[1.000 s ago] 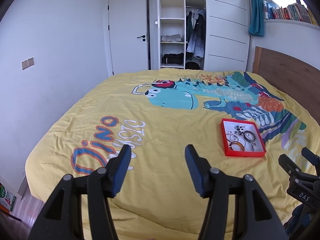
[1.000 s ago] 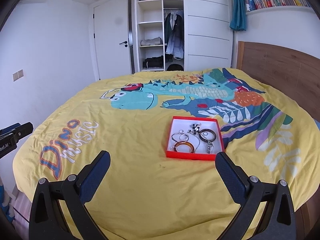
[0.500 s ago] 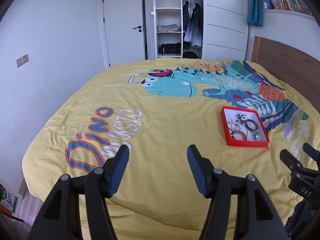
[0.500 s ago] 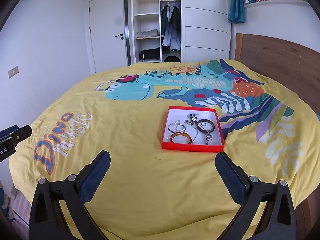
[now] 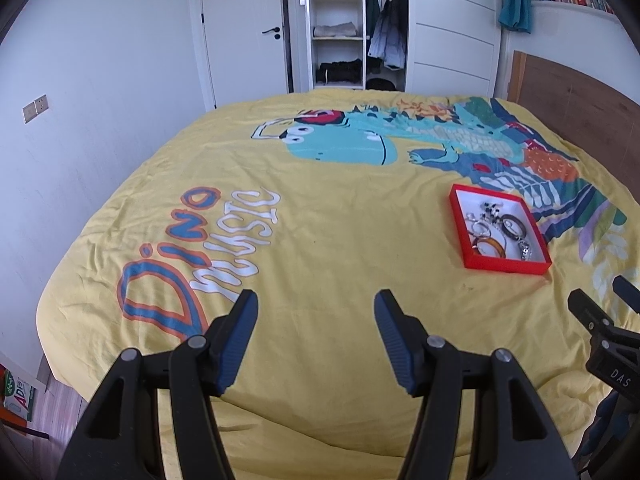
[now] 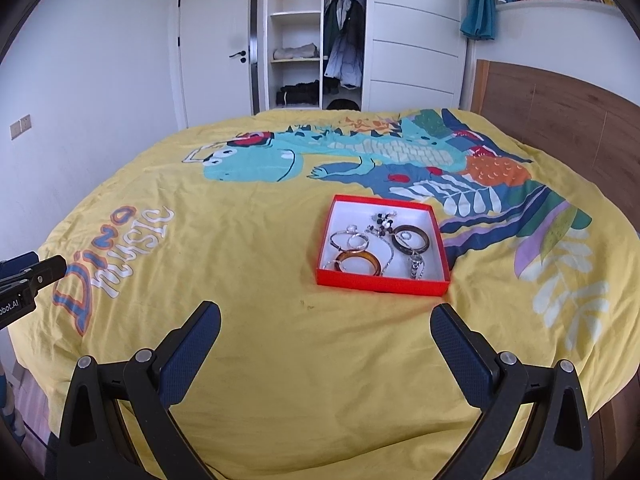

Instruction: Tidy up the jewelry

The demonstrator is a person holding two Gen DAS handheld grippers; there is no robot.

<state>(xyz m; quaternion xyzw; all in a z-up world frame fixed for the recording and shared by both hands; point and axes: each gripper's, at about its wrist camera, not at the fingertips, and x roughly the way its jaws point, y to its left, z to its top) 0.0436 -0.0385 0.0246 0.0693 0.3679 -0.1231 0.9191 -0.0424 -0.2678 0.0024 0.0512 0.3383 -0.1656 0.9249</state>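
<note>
A red-rimmed white tray [image 6: 380, 285] lies on the yellow bedspread [image 6: 260, 340]; it also shows in the left wrist view [image 5: 504, 266] at the right. It holds an amber bangle [image 6: 358, 262], a dark bangle [image 6: 411, 238], silver bracelets [image 6: 350, 240], a watch [image 6: 416, 266] and black-and-white beads [image 6: 382, 222]. My right gripper [image 6: 326, 316] is open and empty, just in front of the tray. My left gripper [image 5: 316, 304] is open and empty over the bedspread, left of the tray.
The bed has a wooden headboard [image 6: 560, 120] at the right. An open wardrobe [image 6: 316, 36] and a white door [image 6: 216, 48] stand beyond the far edge. The bedspread drops off at the left edge beside a white wall [image 5: 80, 120].
Both grippers have moved forward over the bed toward the tray, which now looks larger and nearer. Both stay open.
</note>
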